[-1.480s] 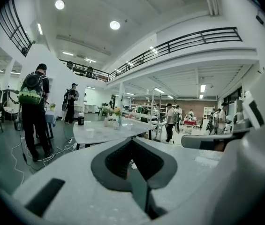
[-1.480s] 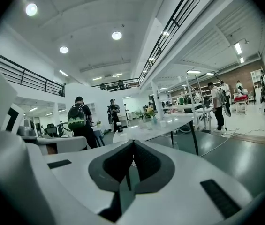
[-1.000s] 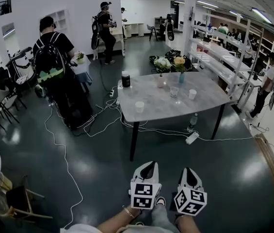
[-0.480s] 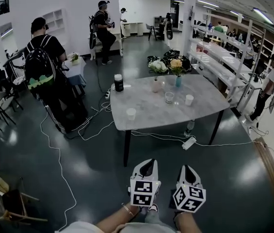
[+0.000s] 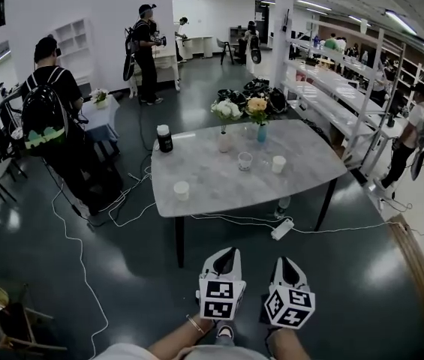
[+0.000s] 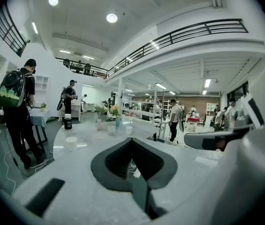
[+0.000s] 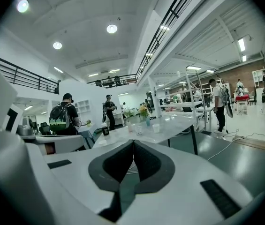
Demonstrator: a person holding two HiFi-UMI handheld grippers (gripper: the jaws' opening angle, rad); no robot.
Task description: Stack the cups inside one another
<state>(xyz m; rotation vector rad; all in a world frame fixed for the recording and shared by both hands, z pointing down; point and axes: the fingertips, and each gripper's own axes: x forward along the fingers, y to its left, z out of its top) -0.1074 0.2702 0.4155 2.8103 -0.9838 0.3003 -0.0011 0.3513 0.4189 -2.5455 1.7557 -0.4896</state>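
While the left cup point(image 5: 181, 190), mid cup point(image 5: 245, 160) & right cup point(image 5: 278, 164) sat apart on the bench point(image 5: 219, 190), nothing was stacked yet. Left hand-held gripper point(image 5: 226, 253) & right hand-held gripper point(image 5: 286, 262) were clenched, empty, well apart from them.

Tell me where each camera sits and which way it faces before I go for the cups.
Head view: on the person's head, looking forward and steeply down at the table; forearms, left tool and right tool show at bottom.
Left gripper view: rides the left tool, looking along its shut jaws toward the table; right tool's body at right.
Right gripper view: rides the right tool, along its shut jaws toward the table; left tool's body at left.
Shared: all show the table's dark jar.
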